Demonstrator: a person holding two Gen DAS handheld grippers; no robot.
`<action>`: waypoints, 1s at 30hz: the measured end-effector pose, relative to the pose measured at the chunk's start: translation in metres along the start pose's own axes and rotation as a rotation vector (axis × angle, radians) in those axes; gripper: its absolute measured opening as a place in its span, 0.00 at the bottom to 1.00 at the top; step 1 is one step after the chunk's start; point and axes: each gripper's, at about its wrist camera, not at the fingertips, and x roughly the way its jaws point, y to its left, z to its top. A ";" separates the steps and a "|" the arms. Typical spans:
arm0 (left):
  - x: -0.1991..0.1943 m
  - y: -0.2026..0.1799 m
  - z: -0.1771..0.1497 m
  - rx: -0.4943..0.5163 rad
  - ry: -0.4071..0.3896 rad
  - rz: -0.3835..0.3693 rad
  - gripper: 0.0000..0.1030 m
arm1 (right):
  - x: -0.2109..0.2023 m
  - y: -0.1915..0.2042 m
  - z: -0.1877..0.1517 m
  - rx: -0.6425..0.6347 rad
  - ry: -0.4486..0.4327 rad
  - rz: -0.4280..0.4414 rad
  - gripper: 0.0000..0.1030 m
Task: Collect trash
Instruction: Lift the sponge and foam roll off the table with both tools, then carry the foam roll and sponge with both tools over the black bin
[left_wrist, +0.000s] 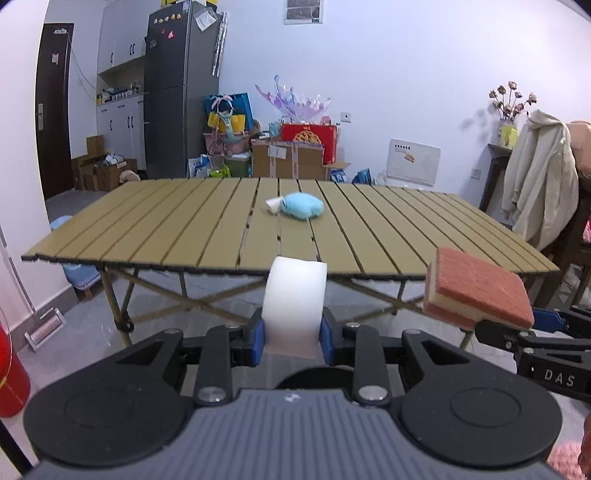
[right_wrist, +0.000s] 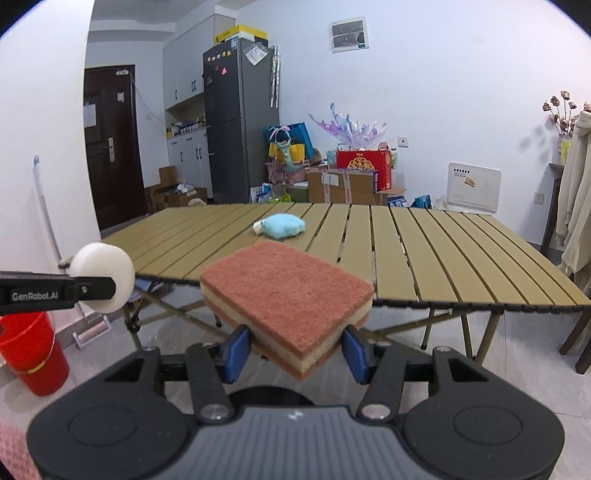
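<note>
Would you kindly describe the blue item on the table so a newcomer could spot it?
Look at the slatted tan table. Near its middle, toward the far edge, lies a fluffy light-blue cloth. A small white scrap touches it; nothing else rests there.

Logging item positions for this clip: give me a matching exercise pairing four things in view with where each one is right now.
Things:
1. white foam roll
2. scouring sponge
3. blue plush toy
4. red bucket

Places:
A. on the floor, left of the table
B. lying on the slatted table, towards its far side
C. clamped in the left hand-held gripper
D. clamped in the right hand-held gripper

Pairs: 1-C, 2-D, 3-B, 4-A
</note>
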 end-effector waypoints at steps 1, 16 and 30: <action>-0.003 -0.001 -0.005 0.003 0.005 -0.001 0.28 | -0.003 0.001 -0.003 -0.003 0.005 -0.001 0.52; -0.008 -0.001 -0.091 0.011 0.140 -0.002 0.28 | -0.021 0.015 -0.060 -0.049 0.136 0.004 0.52; 0.017 0.006 -0.136 0.014 0.251 0.023 0.28 | 0.014 0.026 -0.110 -0.046 0.281 0.039 0.52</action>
